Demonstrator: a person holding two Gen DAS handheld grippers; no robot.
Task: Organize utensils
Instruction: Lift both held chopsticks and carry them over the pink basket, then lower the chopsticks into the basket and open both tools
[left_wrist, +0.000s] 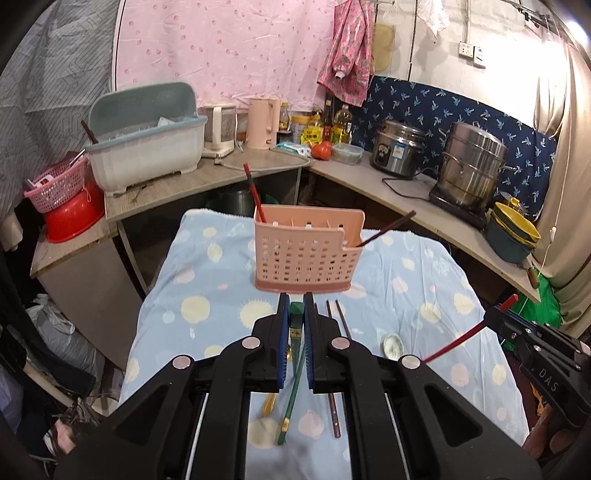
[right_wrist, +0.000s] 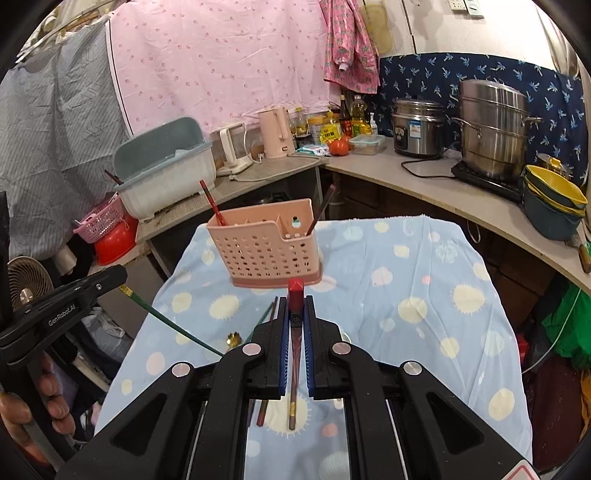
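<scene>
A pink perforated utensil holder (left_wrist: 306, 254) (right_wrist: 266, 247) stands on the blue spotted cloth (left_wrist: 207, 295). A red chopstick (left_wrist: 255, 192) leans out of its left end and a dark one (left_wrist: 388, 229) out of its right. My left gripper (left_wrist: 295, 295) is shut on a green chopstick (left_wrist: 291, 398), held above the cloth just short of the holder. My right gripper (right_wrist: 295, 299) is shut on a red chopstick (right_wrist: 295, 290). Each gripper shows in the other view: the right (left_wrist: 495, 315), the left (right_wrist: 118, 277). Dark chopsticks (left_wrist: 341, 321) and two spoons (left_wrist: 392, 345) lie on the cloth.
An L-shaped counter (left_wrist: 369, 177) wraps behind and to the right of the table. It carries a dish tub (left_wrist: 147, 147), a pink kettle (left_wrist: 262, 122), bottles, a rice cooker (left_wrist: 397, 151), a steamer pot (left_wrist: 469, 170) and stacked bowls (left_wrist: 513, 232). A pink basket (left_wrist: 59, 184) sits on a red basin at left.
</scene>
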